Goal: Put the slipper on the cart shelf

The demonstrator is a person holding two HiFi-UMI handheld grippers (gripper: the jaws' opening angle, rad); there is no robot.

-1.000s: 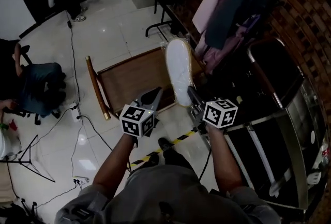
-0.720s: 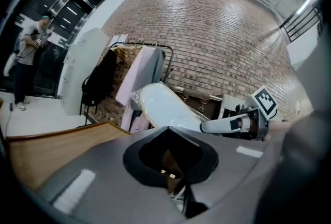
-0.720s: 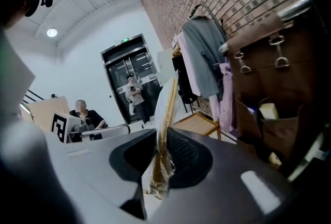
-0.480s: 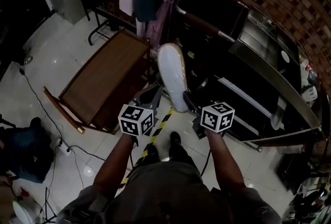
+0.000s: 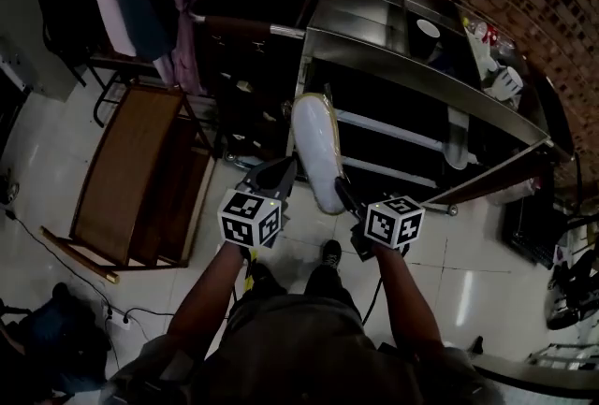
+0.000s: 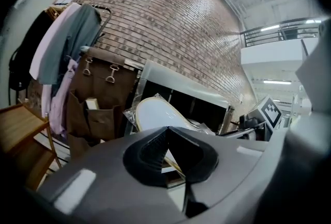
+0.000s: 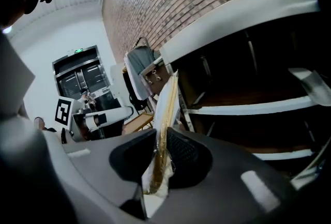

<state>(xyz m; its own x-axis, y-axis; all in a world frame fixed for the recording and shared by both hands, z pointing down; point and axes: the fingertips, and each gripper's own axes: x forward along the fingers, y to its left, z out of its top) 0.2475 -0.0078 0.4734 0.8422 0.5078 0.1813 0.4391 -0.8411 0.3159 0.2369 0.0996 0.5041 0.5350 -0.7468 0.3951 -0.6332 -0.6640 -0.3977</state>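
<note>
Swung toward cart [image 5: 412,76], slipper [image 5: 315,151] sits clamped in right hand-held gripper [image 5: 342,194].

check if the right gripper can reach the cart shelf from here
Probably yes. The right gripper, shut on the slipper, faces the cart's open side, and nothing shows between the slipper's tip and the shelf.
</note>
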